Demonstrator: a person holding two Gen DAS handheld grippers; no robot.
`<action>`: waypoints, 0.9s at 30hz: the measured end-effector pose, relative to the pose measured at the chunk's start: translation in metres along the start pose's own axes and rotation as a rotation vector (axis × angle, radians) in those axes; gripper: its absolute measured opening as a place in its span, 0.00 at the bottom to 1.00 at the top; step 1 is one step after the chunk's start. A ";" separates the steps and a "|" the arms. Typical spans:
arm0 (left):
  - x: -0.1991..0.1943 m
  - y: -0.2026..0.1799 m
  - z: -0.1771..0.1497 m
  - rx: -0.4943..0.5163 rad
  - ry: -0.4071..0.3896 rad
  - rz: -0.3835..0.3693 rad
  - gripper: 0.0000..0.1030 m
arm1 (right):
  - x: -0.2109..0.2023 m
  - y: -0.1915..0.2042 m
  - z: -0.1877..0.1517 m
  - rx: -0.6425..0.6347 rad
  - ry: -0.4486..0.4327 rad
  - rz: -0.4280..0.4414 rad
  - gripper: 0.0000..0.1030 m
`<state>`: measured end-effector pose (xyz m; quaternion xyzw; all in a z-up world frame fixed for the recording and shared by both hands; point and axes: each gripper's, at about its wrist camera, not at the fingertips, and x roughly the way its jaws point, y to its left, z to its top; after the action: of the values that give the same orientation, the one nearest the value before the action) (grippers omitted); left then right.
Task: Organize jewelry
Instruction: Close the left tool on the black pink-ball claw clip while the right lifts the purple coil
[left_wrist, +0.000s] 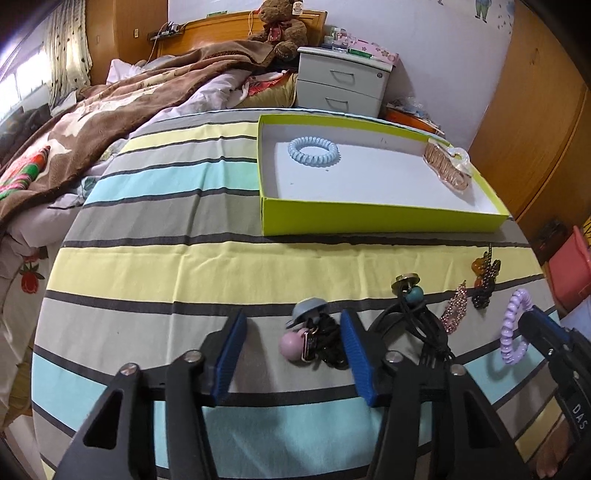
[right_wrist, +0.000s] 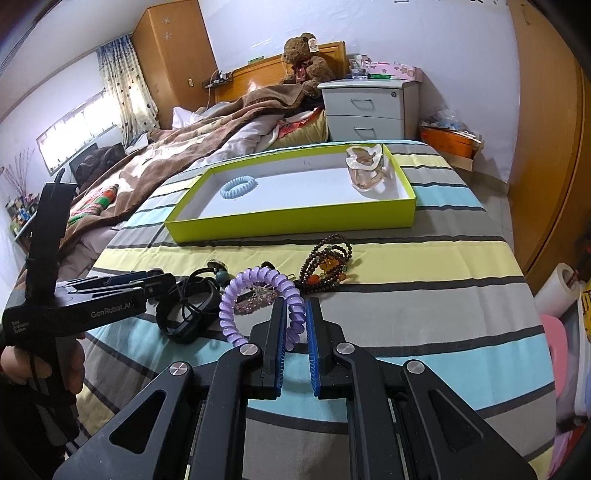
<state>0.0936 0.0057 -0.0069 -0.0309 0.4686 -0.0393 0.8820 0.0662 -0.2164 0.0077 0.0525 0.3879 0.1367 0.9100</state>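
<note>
Lilac spiral coil hair tie (right_wrist: 258, 299), plastic: pinched at its near arc between the blue ribbed pads of the right claw (right_wrist: 295, 325), jaws drawn narrow on it. Rest of the ring stands up off the striped bedsheet (right_wrist: 424, 258), tilted toward the left. In the left wrist view the same tie (left_wrist: 511, 326) shows at the right edge with the claw tip (left_wrist: 535, 321) on it.

Left claw (left_wrist: 293, 338): jaws part-way apart, nothing pressed between the pads. A cluster of a pale pink bead, grey-blue hat-shaped charm and black elastic (left_wrist: 312, 339) lies on the sheet between the two blue pads, close to the right-hand one, not visibly touched by either.

Just beside that cluster, toward the right: a tangle of black cord bands with a teal bead and brass button (left_wrist: 406, 314); then a pink rhinestone hair clip (left_wrist: 454, 310); then a dark brown beaded bracelet with amber beads (right_wrist: 327, 264).

Farther up the bed: shallow lime-green cardboard box (right_wrist: 295, 221), white inside. In it, a pale blue spiral coil hair tie (right_wrist: 238, 186) near the left end and a translucent beige hair claw clip (right_wrist: 367, 170) in the far right corner, well apart.

Beyond: brown blanket (right_wrist: 207, 147), teddy bear (right_wrist: 304, 61), grey bedside drawers (right_wrist: 369, 110).
</note>
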 end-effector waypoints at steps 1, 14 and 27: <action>0.000 0.000 0.000 0.002 0.000 0.000 0.44 | 0.000 0.000 0.000 0.001 0.000 0.000 0.11; -0.006 0.000 -0.003 0.005 -0.006 -0.023 0.25 | -0.001 -0.001 0.000 0.002 -0.004 -0.001 0.11; -0.022 0.000 -0.001 0.006 -0.047 -0.025 0.25 | -0.008 0.004 0.006 -0.003 -0.019 -0.007 0.11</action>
<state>0.0805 0.0082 0.0104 -0.0351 0.4471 -0.0509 0.8923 0.0647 -0.2150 0.0179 0.0509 0.3794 0.1337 0.9141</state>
